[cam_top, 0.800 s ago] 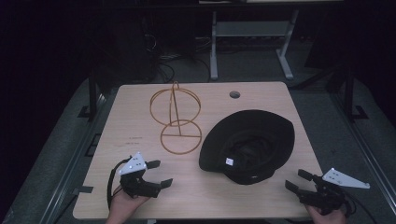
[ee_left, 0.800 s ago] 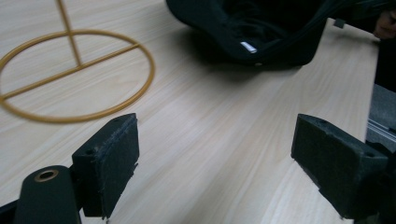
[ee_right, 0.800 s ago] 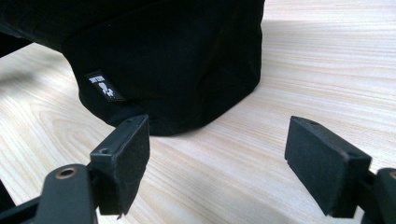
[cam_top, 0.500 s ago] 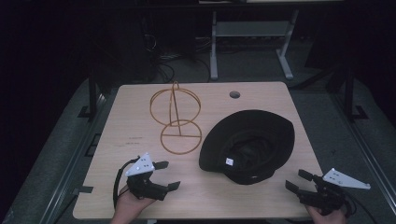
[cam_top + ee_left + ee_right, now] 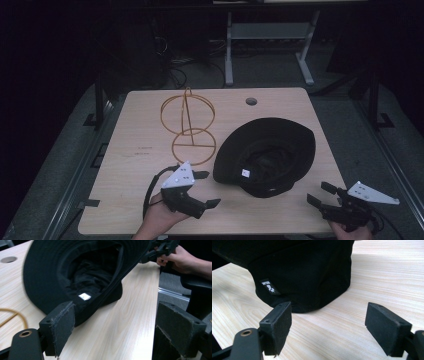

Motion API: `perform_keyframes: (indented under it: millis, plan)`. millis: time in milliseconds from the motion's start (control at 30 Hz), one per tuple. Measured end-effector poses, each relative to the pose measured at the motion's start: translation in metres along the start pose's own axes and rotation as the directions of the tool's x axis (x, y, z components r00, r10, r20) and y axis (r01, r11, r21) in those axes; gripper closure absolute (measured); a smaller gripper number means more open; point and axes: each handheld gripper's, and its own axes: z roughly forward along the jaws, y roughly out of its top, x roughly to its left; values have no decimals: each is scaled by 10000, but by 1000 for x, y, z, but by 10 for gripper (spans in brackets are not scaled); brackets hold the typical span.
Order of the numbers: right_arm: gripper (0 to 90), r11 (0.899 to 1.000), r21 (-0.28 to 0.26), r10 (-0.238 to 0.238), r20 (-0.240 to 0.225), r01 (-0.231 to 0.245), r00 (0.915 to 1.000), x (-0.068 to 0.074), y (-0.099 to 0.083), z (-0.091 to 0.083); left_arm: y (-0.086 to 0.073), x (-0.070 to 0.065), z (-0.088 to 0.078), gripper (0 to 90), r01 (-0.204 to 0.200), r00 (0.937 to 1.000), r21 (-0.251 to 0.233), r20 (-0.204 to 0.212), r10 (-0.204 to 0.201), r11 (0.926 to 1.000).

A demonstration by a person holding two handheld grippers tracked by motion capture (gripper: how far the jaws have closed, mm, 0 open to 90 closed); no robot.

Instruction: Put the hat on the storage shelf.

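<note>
between both grippers' spread jaws: black hat [image 5: 267, 155] upturned on table [image 5: 135, 145].

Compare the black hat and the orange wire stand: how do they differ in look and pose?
The hat is soft black fabric, lying upside down with its opening up and a white tag inside; the wire stand is a thin rigid orange frame, open and see-through. The hat sits low toward the table's right; the stand rises upright from its ring base at centre-left. Both rest on the wooden table, apart, and neither is held by a tool.
</note>
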Motion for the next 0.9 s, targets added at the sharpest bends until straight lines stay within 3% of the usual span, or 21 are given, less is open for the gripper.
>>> perform_keyframes:
  millis: [167, 367, 467, 533, 567, 633, 700, 733, 800, 833, 900]
  plan:
    - [205, 9999, 46, -130, -85, 130, 9999, 1, 1, 1, 13, -2, 22, 192, -464, 9989, 387, 82, 461, 9982]
    - [203, 9998, -7, -217, -196, 216, 9996, 3, 1, 0, 21, 3, 42, 232, -580, 9983, 968, 95, 574, 9936]
    - [203, 9989, 0, -462, -288, 462, 9985, 5, 1, 3, 26, 6, 56, 313, -980, 9951, 1438, 50, 983, 9847]
    - [203, 9983, 113, -560, -343, 564, 9978, 7, 1, 5, 27, 7, 59, 359, -1032, 9946, 1576, 23, 1042, 9821]
    - [204, 9978, 149, -643, -363, 648, 9973, 8, 1, 7, 28, 8, 65, 399, -1209, 9925, 1846, 28, 1225, 9753]
    - [203, 9974, 180, -686, -397, 694, 9969, 8, 1, 8, 28, 8, 67, 449, -1215, 9924, 1914, 30, 1232, 9740]
    - [204, 9968, 223, -750, -512, 762, 9959, 10, 1, 11, 29, 6, 74, 549, -1590, 9870, 2192, 115, 1604, 9626]
    - [204, 9968, 223, -750, -512, 762, 9959, 10, 1, 11, 29, 6, 74, 579, -1590, 9870, 2192, 115, 1604, 9626]
    - [204, 9960, 323, -813, -560, 832, 9951, 11, 1, 14, 30, 5, 78, 632, -1871, 9822, 2415, 274, 1860, 9522]
    - [203, 9949, 433, -887, -610, 914, 9942, 12, 1, 17, 31, 3, 81, 710, -1925, 9811, 2402, 264, 1919, 9514]
    - [203, 9950, 429, -868, -693, 899, 9938, 13, 1, 19, 33, 2, 81, 771, -2183, 9755, 2354, 259, 2184, 9471]
